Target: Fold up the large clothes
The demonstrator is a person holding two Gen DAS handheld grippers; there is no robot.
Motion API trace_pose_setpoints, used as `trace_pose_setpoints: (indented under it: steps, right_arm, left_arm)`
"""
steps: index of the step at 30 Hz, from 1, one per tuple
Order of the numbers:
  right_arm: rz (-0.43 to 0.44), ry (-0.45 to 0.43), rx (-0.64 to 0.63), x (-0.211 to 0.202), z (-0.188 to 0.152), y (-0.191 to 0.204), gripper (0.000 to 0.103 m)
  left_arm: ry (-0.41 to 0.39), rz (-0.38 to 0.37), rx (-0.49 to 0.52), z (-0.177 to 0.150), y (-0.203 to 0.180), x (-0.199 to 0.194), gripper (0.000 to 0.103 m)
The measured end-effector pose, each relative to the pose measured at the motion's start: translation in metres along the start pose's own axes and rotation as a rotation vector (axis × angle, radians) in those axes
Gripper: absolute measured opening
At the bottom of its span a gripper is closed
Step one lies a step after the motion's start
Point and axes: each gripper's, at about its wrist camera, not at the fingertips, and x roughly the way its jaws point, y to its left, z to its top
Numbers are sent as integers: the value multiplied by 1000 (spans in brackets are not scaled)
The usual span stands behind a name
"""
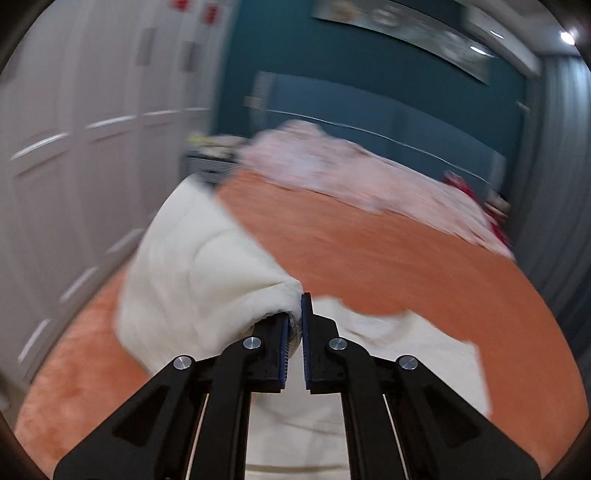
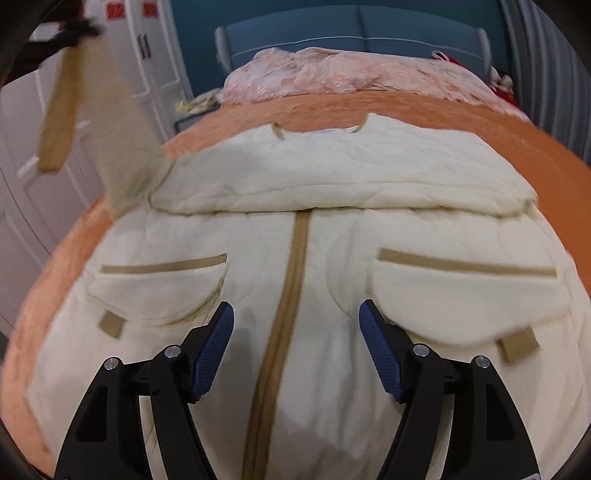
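Observation:
A cream quilted jacket point(image 2: 332, 229) with tan zip and pocket trim lies front up on the orange bedspread point(image 2: 443, 110). Its right sleeve is folded across the chest. My right gripper point(image 2: 296, 314) is open and empty, hovering over the lower front by the zip. My left gripper point(image 1: 295, 314) is shut on the jacket's left sleeve point(image 1: 192, 273) and holds it lifted off the bed. In the right wrist view that raised sleeve point(image 2: 110, 122) hangs at the upper left, where the left gripper point(image 2: 74, 26) shows dark and blurred.
A crumpled pink blanket point(image 2: 332, 74) lies at the head of the bed against a blue headboard point(image 2: 351, 33). White wardrobe doors point(image 1: 74, 147) run along the left. A cluttered nightstand point(image 1: 210, 155) stands by the bed. Red items point(image 2: 498, 85) lie at the far right.

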Motion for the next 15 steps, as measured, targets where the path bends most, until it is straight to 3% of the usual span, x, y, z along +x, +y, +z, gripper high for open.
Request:
trace_pose_setpoints:
  steps: [3,5,6,8,10,15]
  right_arm:
    - [6,-21,47,-27,-10,-16,69]
    - [-17,-37,44,-45,-15,-26,70]
    - [-33,-41,34,-51,-17,-31,70]
    - [-67,-44,17,-62,-20,-41,72]
    - [-82,-47,14,-73,-17,-55,72]
    - [-91,-77,16,-76,16,-71,72]
  left_arm:
    - [129,-91,72,-31,-54,27,10]
    - [272,-145,116,-67,-77,53,44]
    - [303,-144,131,-84,-82,60,49]
    - [328,-117,156,-117,-83,60,50]
    - [360,-133,115,-140,-65,56,51]
    - [356,-51,-39,-145,6,51,52]
